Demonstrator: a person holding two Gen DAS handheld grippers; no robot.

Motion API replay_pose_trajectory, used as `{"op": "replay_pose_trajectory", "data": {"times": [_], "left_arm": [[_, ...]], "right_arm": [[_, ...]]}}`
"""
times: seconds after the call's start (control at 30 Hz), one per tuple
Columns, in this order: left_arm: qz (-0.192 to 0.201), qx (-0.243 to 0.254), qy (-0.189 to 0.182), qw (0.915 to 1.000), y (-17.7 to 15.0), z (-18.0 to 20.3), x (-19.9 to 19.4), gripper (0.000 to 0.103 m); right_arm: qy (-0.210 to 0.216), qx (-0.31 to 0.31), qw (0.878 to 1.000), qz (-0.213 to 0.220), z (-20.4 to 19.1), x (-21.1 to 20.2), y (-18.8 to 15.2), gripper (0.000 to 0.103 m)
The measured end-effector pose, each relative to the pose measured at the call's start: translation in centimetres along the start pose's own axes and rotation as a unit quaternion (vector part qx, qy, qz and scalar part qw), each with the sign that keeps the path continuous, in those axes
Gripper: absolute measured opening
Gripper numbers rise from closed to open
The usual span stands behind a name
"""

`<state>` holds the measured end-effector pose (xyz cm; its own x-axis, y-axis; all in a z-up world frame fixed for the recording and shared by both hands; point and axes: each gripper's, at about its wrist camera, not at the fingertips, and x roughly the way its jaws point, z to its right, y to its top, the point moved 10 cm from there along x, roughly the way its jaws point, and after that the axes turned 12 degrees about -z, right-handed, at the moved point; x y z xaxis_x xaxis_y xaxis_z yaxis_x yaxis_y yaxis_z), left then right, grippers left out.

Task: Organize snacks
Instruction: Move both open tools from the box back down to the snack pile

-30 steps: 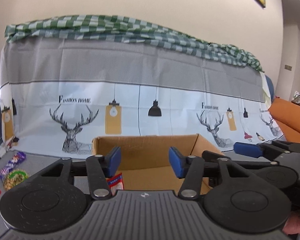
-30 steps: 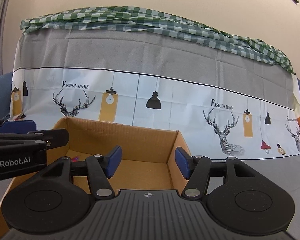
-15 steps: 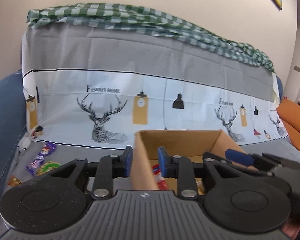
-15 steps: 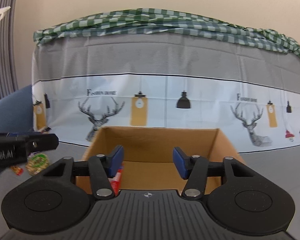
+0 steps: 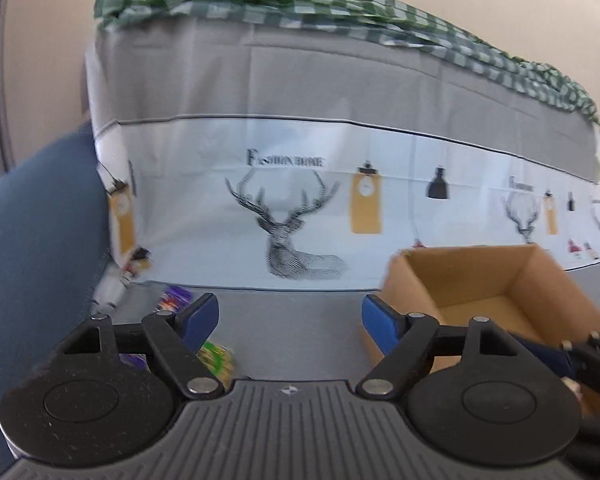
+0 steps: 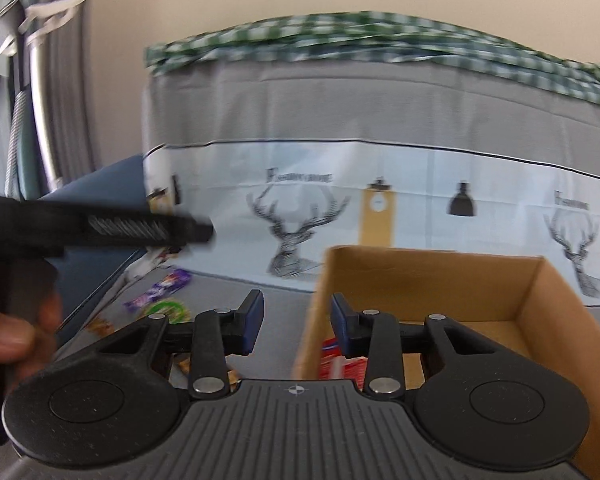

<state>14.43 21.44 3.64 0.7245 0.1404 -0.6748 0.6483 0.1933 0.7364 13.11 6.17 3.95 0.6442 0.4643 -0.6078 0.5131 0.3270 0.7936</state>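
An open cardboard box [image 5: 480, 280] stands on the grey-covered surface, right of my left gripper [image 5: 290, 320]. That gripper's jaws are opening, with nothing between them. Loose snacks lie to the left: a purple packet [image 5: 172, 298] and a green one [image 5: 216, 356]. In the right wrist view my right gripper [image 6: 297, 322] hangs over the left wall of the box [image 6: 420, 280]. Its jaws are closing, and the wall shows in the gap with the pads off it. A red packet [image 6: 332, 360] lies inside the box. Purple [image 6: 160, 286] and green [image 6: 172, 308] snacks lie left of the box.
A deer-print cloth [image 5: 300, 208] with a green checked cloth [image 5: 300, 4] on top hangs upright behind the surface. A blue cushion [image 5: 32, 220] rises at the left. The blurred left gripper [image 6: 140, 232] and a hand [image 6: 4, 332] cross the left of the right wrist view.
Both views have swung to the left, so the box now sits further right and the loose snacks come into view. The left jaws narrowed, then spread wide. The right jaws have narrowed.
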Motion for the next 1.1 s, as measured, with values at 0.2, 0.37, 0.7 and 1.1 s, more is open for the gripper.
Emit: {"op": "replay_pose_trajectory", "data": {"times": [0.2, 0.37, 0.7, 1.1], "left_arm": [[-0.044, -0.038, 0.031, 0.9978, 0.1, -3.7, 2.5, 0.084], [-0.084, -0.095, 0.041, 0.9911, -0.6, -8.0, 3.7, 0.059], [-0.152, -0.238, -0.022, 0.9590, -3.7, -13.0, 6.1, 0.046], [-0.217, -0.156, -0.007, 0.9635, -5.1, -9.9, 10.8, 0.102]], "right_arm": [[0.016, -0.026, 1.000, -0.008, -4.3, 1.2, -0.2, 0.039], [0.016, -0.038, 0.999, -0.023, -7.1, 2.1, -0.8, 0.043], [-0.045, -0.055, 0.994, -0.084, -9.4, 8.6, -2.2, 0.056], [-0.053, -0.042, 0.981, -0.182, -8.2, 16.2, -5.3, 0.077]]}}
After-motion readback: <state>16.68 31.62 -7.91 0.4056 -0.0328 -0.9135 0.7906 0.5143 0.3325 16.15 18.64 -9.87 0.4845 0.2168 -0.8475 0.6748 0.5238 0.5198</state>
